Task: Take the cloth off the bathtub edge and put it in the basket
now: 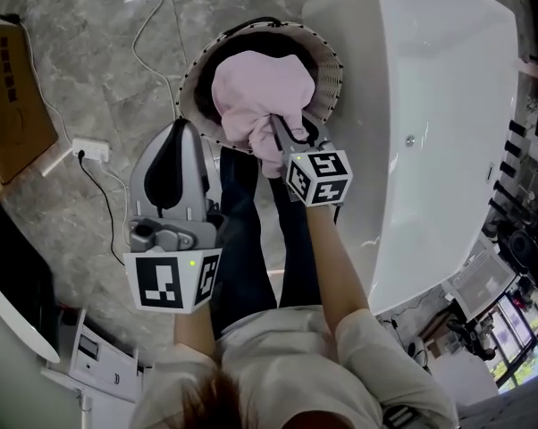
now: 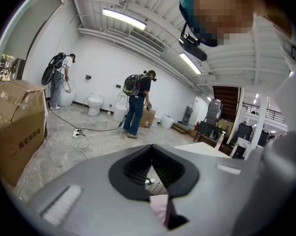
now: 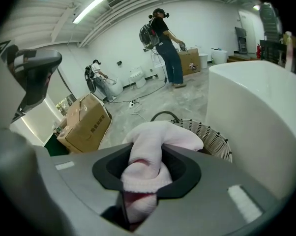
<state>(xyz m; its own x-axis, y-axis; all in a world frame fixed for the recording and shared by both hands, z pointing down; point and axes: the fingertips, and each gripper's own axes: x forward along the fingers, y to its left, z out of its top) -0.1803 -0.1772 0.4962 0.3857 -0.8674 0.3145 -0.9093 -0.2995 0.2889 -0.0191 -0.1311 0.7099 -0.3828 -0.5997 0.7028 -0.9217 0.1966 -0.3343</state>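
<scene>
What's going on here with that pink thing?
A person has a gripper in each hand. The right gripper is shut on a pink cloth, holding it bunched over the woven basket beside the white bathtub, not yet let go. The left gripper is shut and empty, off to the side.

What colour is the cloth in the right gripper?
Pale pink. The cloth shows best in the right gripper view, bunched between the jaws.
</scene>
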